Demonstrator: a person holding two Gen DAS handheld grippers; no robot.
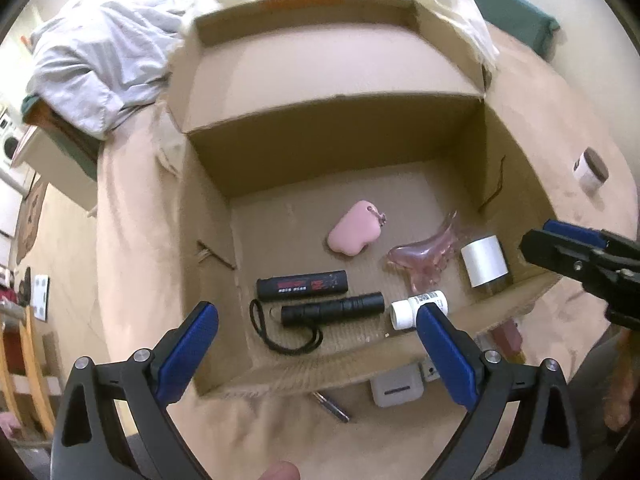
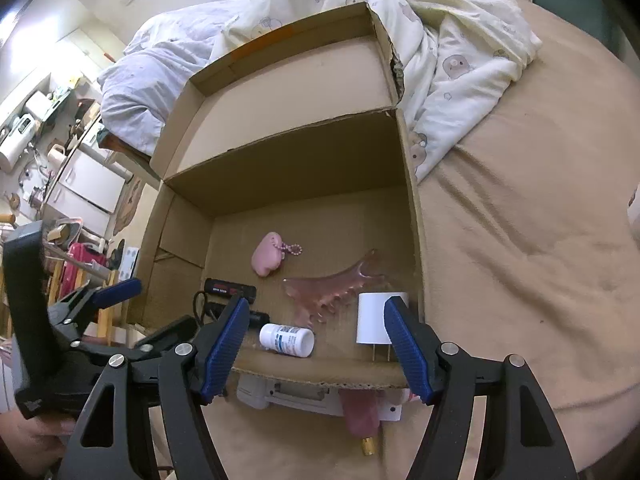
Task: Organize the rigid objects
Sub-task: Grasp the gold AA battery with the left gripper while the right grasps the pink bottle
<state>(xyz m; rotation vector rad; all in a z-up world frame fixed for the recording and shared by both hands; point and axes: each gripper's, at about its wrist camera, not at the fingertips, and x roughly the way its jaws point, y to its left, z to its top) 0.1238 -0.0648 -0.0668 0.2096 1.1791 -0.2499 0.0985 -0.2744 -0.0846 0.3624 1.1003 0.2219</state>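
Both grippers are held spread and empty at the box (image 1: 208,200); the charger (image 2: 374,322) stands just ahead of the right gripper (image 2: 316,340), prongs toward it, nearer than the left gripper (image 1: 318,340).

Box floor (image 1: 280,220) left bare toward back wall; front strip crowded by flashlight (image 1: 332,309), bottle (image 1: 416,309), charger (image 1: 484,260).

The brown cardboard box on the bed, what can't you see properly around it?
- Pink tube, right wrist view: top hidden by the brown cardboard box's front wall.
- White flat device, left wrist view: partly behind that wall, unidentifiable.
- Black flashlight, right wrist view: mostly behind the right gripper's finger.
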